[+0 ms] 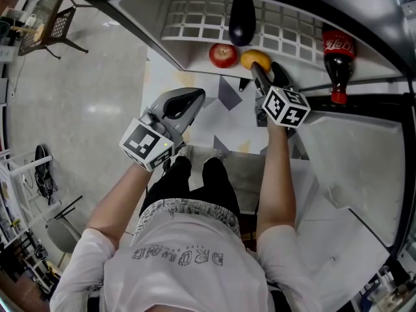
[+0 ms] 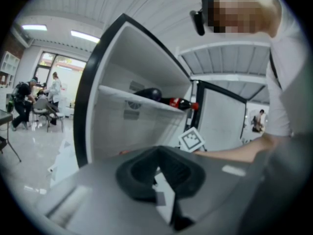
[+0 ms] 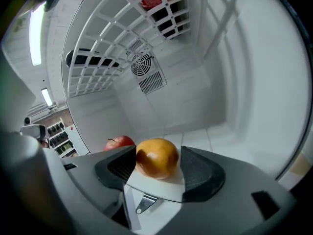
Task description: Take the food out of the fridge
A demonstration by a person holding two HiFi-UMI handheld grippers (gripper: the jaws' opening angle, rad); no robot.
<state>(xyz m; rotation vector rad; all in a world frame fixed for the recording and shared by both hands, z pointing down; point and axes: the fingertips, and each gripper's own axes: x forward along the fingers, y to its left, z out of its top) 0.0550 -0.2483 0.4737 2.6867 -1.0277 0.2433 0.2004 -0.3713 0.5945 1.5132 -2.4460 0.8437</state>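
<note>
An orange fruit (image 3: pixel 156 158) lies on the white floor of the open fridge (image 1: pixel 195 60), with a red apple (image 3: pixel 119 142) just to its left. My right gripper (image 3: pixel 157 155) is open, and the orange sits between its two dark pads; a gap shows on the right side. From the head view the right gripper (image 1: pixel 268 71) reaches in at the orange (image 1: pixel 255 59), beside the apple (image 1: pixel 223 54). My left gripper (image 1: pixel 192 99) hangs outside the fridge, lower left. Its pads meet at the tips (image 2: pixel 159 151) with nothing in them.
On the wire shelf (image 1: pixel 195 18) above lie a dark eggplant (image 1: pixel 241 19) and a cola bottle (image 1: pixel 338 54). The fridge door (image 1: pixel 351 161) stands open at the right. A chair (image 1: pixel 55 18) stands on the floor at the upper left. People sit far behind (image 2: pixel 29 99).
</note>
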